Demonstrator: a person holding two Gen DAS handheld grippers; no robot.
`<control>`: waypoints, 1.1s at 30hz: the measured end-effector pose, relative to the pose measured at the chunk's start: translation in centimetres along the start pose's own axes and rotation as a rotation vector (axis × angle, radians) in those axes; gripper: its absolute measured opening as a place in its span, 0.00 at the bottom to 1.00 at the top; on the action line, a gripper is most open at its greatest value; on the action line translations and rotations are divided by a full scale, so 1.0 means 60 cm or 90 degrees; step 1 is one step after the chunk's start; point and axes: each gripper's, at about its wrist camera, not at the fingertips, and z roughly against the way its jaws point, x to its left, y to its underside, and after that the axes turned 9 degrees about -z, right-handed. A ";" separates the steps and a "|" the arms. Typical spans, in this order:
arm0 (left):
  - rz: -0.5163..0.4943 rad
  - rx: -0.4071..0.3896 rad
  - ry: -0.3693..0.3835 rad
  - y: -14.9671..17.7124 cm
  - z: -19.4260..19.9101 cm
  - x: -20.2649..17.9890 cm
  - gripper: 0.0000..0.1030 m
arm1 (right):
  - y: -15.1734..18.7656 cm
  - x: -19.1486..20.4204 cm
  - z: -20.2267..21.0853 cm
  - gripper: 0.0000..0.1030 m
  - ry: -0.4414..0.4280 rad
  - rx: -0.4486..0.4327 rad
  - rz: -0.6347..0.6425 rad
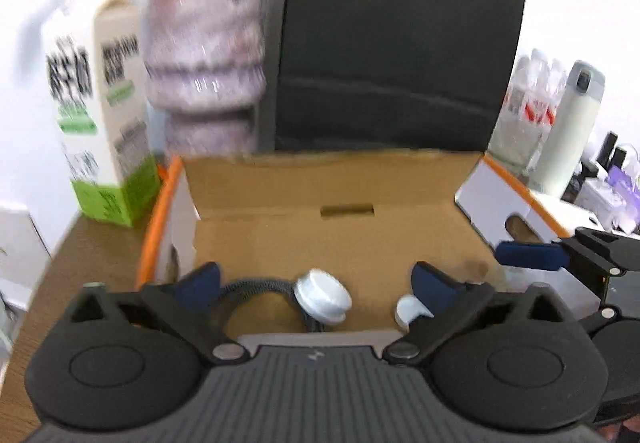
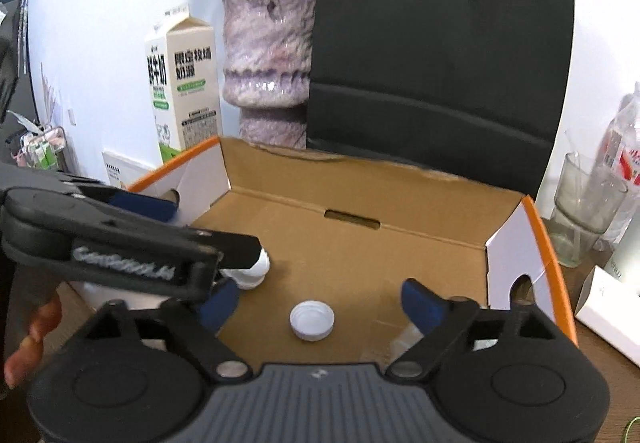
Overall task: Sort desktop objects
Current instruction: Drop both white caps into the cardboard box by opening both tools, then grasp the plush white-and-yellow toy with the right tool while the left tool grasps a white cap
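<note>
An open cardboard box (image 1: 336,179) with orange-edged flaps sits on the wooden desk. My left gripper (image 1: 316,283) is open over its near edge. Below it lie a white round cap-like piece (image 1: 322,295) on a black cord (image 1: 252,285) and a second small white cap (image 1: 408,309). In the right wrist view the box (image 2: 360,195) holds a white bottle cap (image 2: 312,320), open side up, between my open right gripper's fingers; the gripper (image 2: 320,303) is empty. The left gripper's arm (image 2: 128,239) crosses the left side, partly hiding a white object (image 2: 256,271).
A milk carton (image 2: 184,87), a purple vase (image 2: 268,63) with dried flowers and a black board (image 2: 440,55) stand behind the box. A glass (image 2: 580,203) and a water bottle (image 2: 624,159) are at right. A thermos (image 1: 568,131) shows in the left wrist view.
</note>
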 end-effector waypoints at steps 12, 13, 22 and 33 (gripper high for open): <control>0.015 -0.067 -0.032 -0.005 0.087 0.005 1.00 | -0.015 -0.009 0.050 1.00 0.002 -0.034 -0.051; 0.015 -0.074 -0.035 -0.004 0.100 0.005 1.00 | -0.016 -0.007 0.058 1.00 0.002 -0.041 -0.054; 0.028 -0.128 -0.053 0.031 0.226 0.001 1.00 | 0.017 0.013 0.166 1.00 -0.002 -0.092 -0.053; 0.029 -0.072 -0.064 0.153 0.335 0.000 1.00 | 0.148 0.006 0.299 1.00 0.037 -0.068 -0.044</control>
